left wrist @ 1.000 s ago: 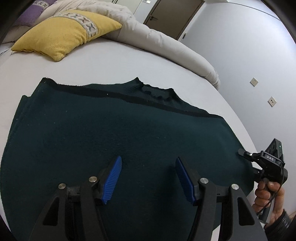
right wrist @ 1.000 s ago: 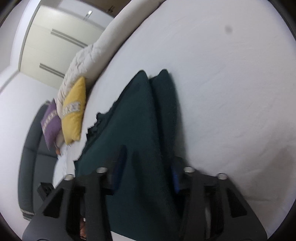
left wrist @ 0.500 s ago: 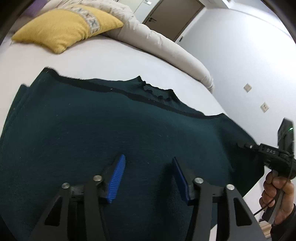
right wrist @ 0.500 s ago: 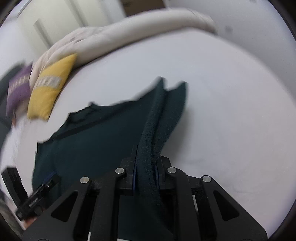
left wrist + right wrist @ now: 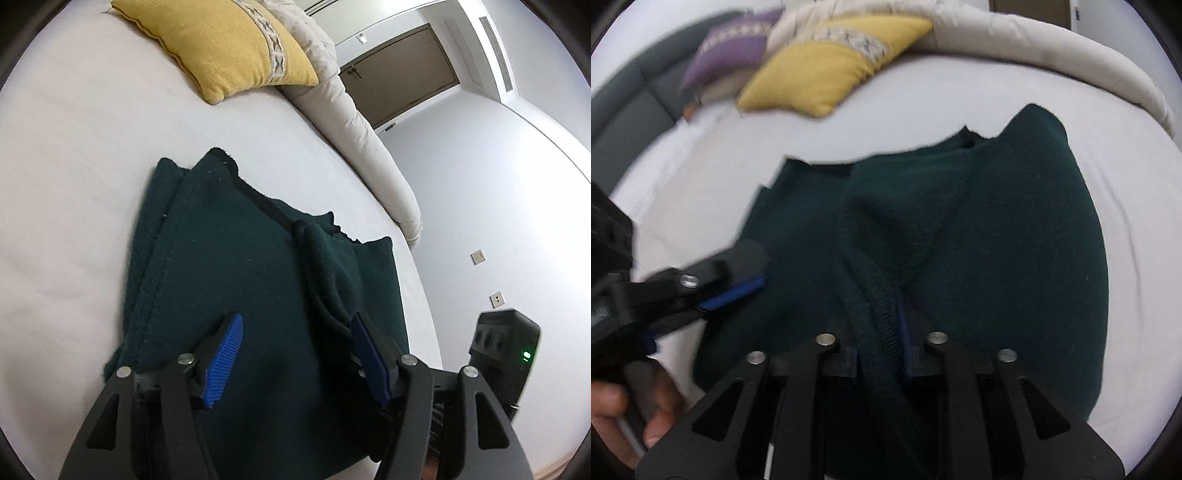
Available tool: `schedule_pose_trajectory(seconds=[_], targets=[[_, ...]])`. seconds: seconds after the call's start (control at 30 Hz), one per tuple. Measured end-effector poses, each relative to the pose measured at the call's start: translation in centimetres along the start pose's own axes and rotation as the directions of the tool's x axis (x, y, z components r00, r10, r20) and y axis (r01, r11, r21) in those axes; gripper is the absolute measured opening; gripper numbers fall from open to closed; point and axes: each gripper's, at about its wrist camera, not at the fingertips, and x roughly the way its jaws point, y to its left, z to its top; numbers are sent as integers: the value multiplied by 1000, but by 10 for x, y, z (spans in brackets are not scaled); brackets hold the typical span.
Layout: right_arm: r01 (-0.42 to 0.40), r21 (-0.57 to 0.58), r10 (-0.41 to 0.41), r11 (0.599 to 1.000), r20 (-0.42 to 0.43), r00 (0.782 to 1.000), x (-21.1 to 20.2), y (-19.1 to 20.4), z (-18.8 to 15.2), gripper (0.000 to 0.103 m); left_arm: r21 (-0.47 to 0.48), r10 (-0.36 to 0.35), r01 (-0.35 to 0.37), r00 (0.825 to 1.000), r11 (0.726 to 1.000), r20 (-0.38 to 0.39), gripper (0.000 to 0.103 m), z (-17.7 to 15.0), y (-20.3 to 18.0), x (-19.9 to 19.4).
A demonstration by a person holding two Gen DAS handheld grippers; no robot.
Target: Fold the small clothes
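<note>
A dark green sweater (image 5: pixel 236 280) lies on the white bed, its right side lifted and folded over toward the middle. My left gripper (image 5: pixel 299 354) is open just above the sweater's near part, its blue pads apart. My right gripper (image 5: pixel 879 325) is shut on the ribbed edge of the sweater (image 5: pixel 997 236) and holds it up over the body of the garment. The left gripper's blue-tipped finger also shows in the right wrist view (image 5: pixel 731 291), with the hand that holds it at the lower left.
A yellow pillow (image 5: pixel 229 48) lies at the head of the white bed (image 5: pixel 74 184), next to a rolled cream duvet (image 5: pixel 354 122). A purple pillow (image 5: pixel 731 48) and a grey sofa (image 5: pixel 620 110) are beyond. The bed's edge runs along the right, by the wall.
My right gripper has closed on the sweater's right edge and carried it up and over toward the middle. The left gripper has swung to the left and stayed open.
</note>
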Motion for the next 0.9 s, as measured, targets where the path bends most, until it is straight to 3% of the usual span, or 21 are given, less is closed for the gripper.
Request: schedule_pose_trajectory(seconds=[0.07,0.17,0.23,0.37,0.47,0.57,0.6,0.7,0.8,0.87,0.9], targets=[[-55,-16,54,998,-21,998,-12,-2,-5,48,-10,-3,3,1000,1000,-9,66,0,-3,6],[-78,-87,80,993,22,997,-47,3,-23,67,2,-8,9,999,1000,-34,71,0,-13,14],[-90,-121,97,989,57,994,-72,0,-41,67,15,9,-8,998,1000,-67,72,-1,-19,24],[-182,-62,188,981,113,976,-105,-24,-72,67,59,50,-43,991,997,-125,72,-3,-39,47],[-255,-35,258,966,106,960,-119,-49,-95,67,59,56,-47,985,997,-164,72,-3,-50,63],[-359,-38,361,932,126,924,-131,-67,-110,67,40,66,-60,983,997,-173,72,2,-51,71],[-357,-44,360,933,139,923,-136,-70,-114,67,42,71,-65,982,997,-176,72,3,-52,73],[-330,-19,329,944,168,929,-148,-88,-125,67,51,101,-93,979,994,-180,59,2,-52,75],[-299,53,284,953,192,940,-153,-112,-134,67,57,135,-126,973,990,-189,35,3,-47,74],[-258,119,230,959,209,951,-152,-128,-135,67,56,137,-129,972,990,-192,20,3,-44,73],[-217,164,179,962,220,959,-151,-137,-135,67,53,130,-122,973,991,-193,18,3,-43,72]])
